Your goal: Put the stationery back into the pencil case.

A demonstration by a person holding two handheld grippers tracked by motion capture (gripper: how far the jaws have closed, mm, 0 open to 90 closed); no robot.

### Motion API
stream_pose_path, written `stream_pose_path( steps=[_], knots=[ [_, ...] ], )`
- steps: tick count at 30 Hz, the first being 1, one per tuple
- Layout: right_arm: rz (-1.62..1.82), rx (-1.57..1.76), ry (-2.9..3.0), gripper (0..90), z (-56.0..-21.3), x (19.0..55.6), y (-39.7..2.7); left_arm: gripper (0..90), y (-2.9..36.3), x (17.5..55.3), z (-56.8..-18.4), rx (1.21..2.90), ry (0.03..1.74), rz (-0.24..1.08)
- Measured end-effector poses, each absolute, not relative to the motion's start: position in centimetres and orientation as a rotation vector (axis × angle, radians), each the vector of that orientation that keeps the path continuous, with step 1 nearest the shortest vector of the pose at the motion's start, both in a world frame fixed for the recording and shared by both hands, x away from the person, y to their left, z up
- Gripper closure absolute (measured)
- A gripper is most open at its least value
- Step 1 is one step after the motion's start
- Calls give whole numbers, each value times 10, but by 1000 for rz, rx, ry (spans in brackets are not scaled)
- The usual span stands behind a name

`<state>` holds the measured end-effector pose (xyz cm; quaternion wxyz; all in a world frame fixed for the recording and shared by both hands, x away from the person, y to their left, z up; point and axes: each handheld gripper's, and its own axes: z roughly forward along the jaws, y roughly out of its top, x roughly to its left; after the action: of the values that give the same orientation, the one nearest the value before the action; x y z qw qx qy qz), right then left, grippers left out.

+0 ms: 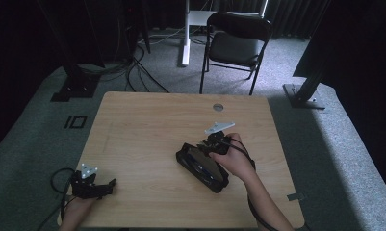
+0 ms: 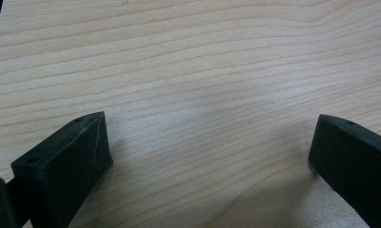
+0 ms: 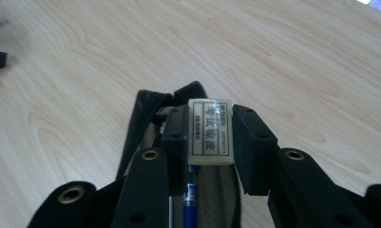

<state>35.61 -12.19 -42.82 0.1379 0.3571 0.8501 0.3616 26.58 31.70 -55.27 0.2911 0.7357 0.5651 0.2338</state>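
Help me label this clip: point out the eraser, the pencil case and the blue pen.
eraser [image 3: 210,131], right gripper view, on its printed label.
pencil case [image 1: 201,166], high view, on its open black top.
blue pen [image 3: 190,202], right gripper view, on its barrel below the eraser.

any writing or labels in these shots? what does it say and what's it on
"考试橡皮", in large characters down the label of the white eraser gripped in the right tongs above the open black pencil case.
Smaller print down both side strips of that eraser label: too small and blurred to read.
Blue pen inside the pencil case: no readable text.
Wooden table and left tongs: no text.
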Motion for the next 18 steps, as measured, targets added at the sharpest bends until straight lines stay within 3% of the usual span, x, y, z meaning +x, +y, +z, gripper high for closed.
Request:
stream_pose_path(
  steps=[18],
  knots=[
    [991, 995, 2579, 683, -454, 349, -108, 4, 317, 266, -553, 1959, 1508, 623]
  ],
)
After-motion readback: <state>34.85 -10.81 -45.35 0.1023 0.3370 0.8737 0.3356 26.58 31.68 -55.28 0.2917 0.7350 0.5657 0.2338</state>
